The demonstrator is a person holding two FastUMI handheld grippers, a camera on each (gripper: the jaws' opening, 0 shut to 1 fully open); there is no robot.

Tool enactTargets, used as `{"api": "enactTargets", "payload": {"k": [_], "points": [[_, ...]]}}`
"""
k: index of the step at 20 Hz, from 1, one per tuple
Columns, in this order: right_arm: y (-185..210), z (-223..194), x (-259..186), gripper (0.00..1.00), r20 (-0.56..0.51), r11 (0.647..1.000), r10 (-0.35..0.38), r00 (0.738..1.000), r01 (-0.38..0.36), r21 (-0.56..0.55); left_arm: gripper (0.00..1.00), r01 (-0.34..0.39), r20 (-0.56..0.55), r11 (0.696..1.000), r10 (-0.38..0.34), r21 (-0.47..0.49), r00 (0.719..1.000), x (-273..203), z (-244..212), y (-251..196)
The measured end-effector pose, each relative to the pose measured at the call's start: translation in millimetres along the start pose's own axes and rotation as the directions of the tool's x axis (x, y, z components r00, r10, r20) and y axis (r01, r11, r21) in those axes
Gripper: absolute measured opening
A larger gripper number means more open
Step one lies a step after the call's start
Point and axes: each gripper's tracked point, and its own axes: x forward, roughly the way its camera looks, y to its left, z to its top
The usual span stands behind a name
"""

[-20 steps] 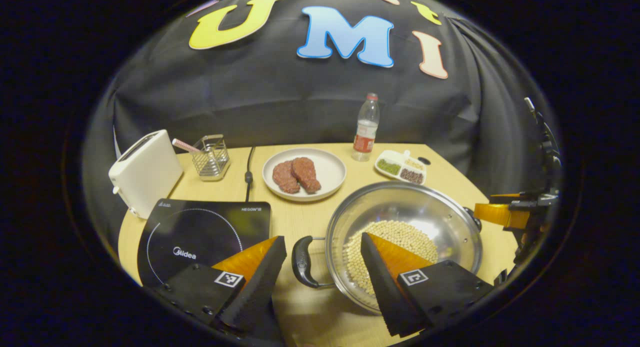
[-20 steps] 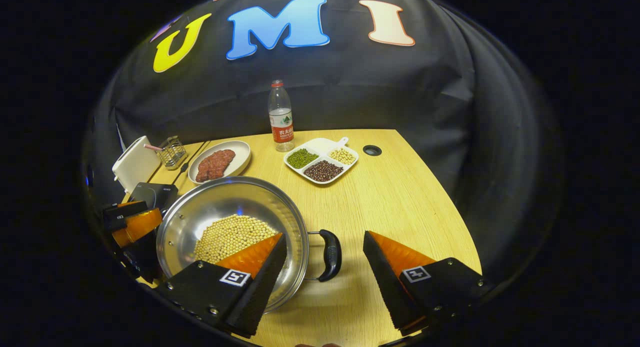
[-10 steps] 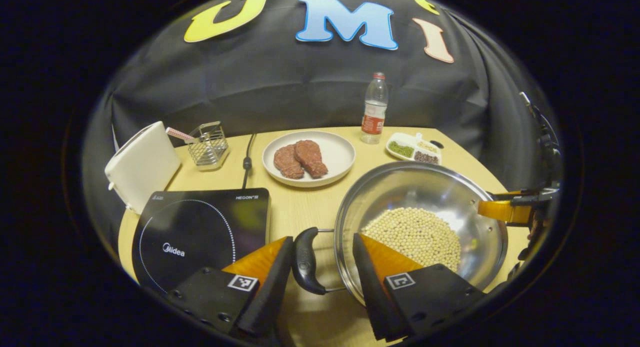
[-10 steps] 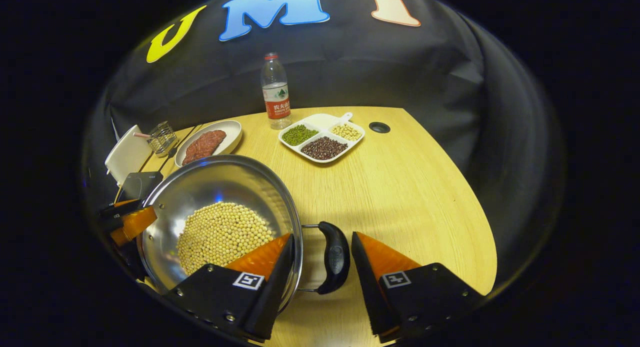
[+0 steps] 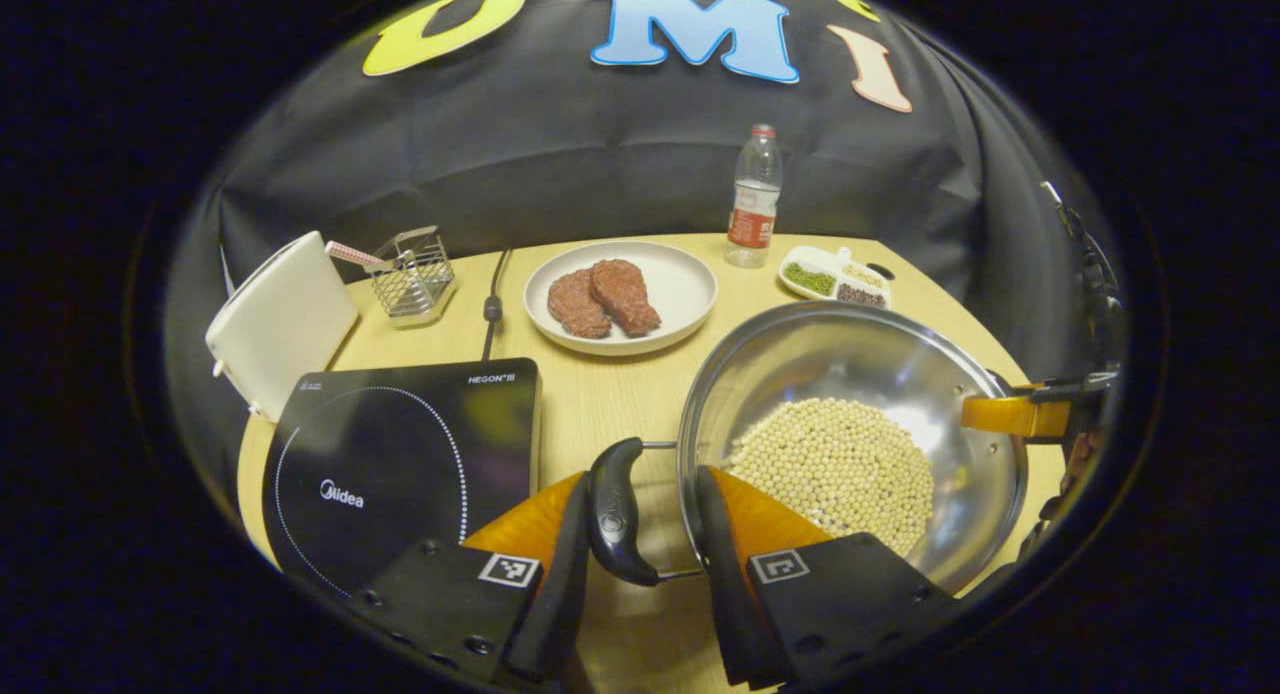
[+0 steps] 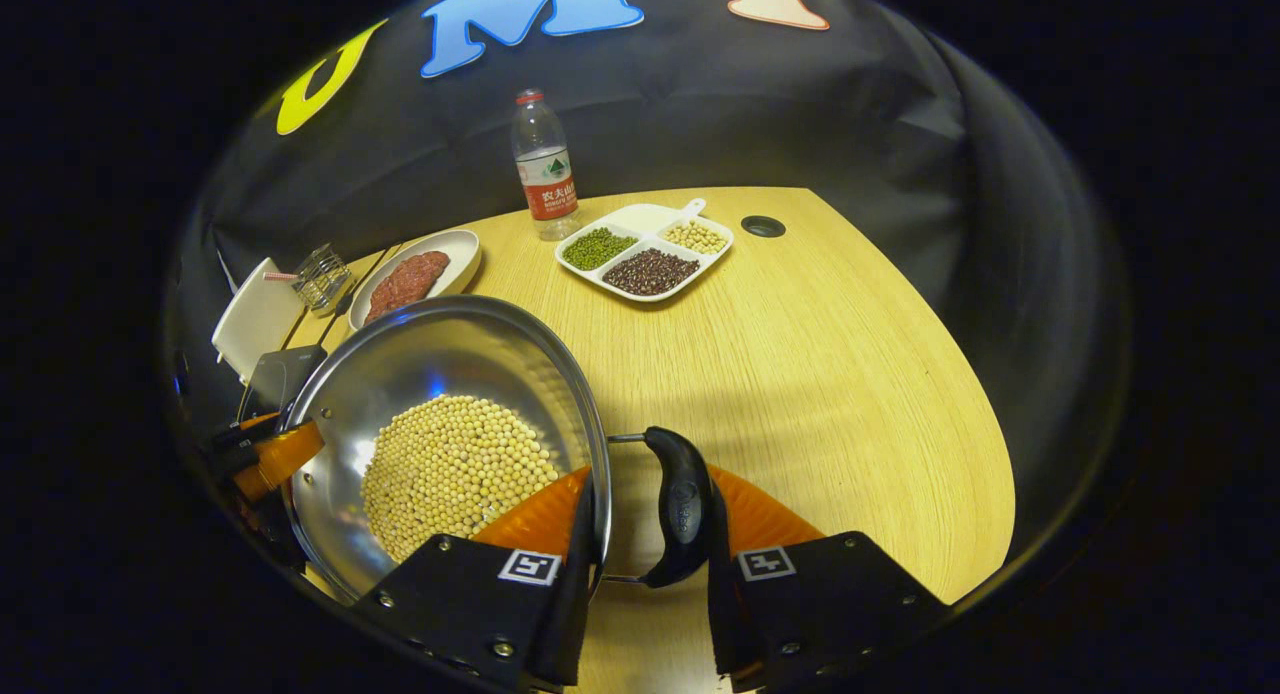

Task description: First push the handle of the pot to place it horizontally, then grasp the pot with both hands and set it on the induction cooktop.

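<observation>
Left gripper (image 5: 632, 564): fingers straddle the pot's left handle (image 5: 612, 512), one finger touching the handle's outer side, the other inside the loop near the pot wall with a gap left to the handle; not fully clamped, and whether both fingers press cannot be told. Right gripper (image 6: 648, 559): fingers straddle the pot's right handle (image 6: 682, 506), the right finger against the handle's outer side, the left finger over the pot rim; a gap remains on the inner side, so a firm grasp cannot be told. The left gripper also appears at the left edge of the right gripper view, at the pot's far handle. Pot (image 5: 850, 374): steel, wide and shallow, holding a layer of pale beans (image 5: 835, 469); sits on the wooden table (image 6: 830, 374), to the right of the induction cooktop (image 5: 400, 454), not on it; both handles lie level, out to the left and right. Induction cooktop: black, flat, near left of table, cable (image 5: 492, 309) running to the far edge. White toaster (image 5: 280, 319): far left. Wire basket (image 5: 412, 274): beside the toaster. White plate (image 5: 680, 289) with two pieces of meat (image 5: 602, 299): far centre. Water bottle (image 6: 543, 169): upright, at the far edge. Divided dish (image 6: 645, 254) with green, pale and dark beans: far right of the pot.
</observation>
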Motion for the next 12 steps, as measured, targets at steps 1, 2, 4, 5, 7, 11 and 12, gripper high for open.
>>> {"api": "enactTargets", "payload": {"k": [1,2,4,5,7,11,12], "points": [[0,1,0,0.50,0.000,1.000,-0.003,1.000,0.003,-0.001,0.59,-0.004,0.001,1.000,0.004,0.005,1.000,0,1,0],[0,2,0,0.50,0.001,1.000,-0.006,1.000,0.006,-0.009,0.60,-0.006,-0.002,1.000,0.006,0.006,1.000,0,1,0],[1,4,-2,0.50,0.000,1.000,-0.014,1.000,0.014,-0.006,0.63,-0.008,-0.010,1.000,0.008,0.008,1.000,-1,0,0],[1,4,-4,0.50,0.001,1.000,-0.016,1.000,0.016,-0.011,0.60,-0.008,-0.011,1.000,0.008,0.003,1.000,-2,1,1],[3,9,-11,0.49,0.011,1.000,-0.013,1.000,0.013,-0.021,0.60,-0.007,0.001,1.000,0.007,0.002,1.000,-8,8,3],[10,19,-33,0.49,0.028,1.000,-0.014,1.000,0.015,-0.021,0.60,-0.007,0.013,1.000,0.007,0.005,1.000,-32,24,8],[13,21,-39,0.49,0.033,1.000,-0.015,0.999,0.016,-0.020,0.60,-0.006,0.012,1.000,0.006,0.005,1.000,-38,28,10]]}}
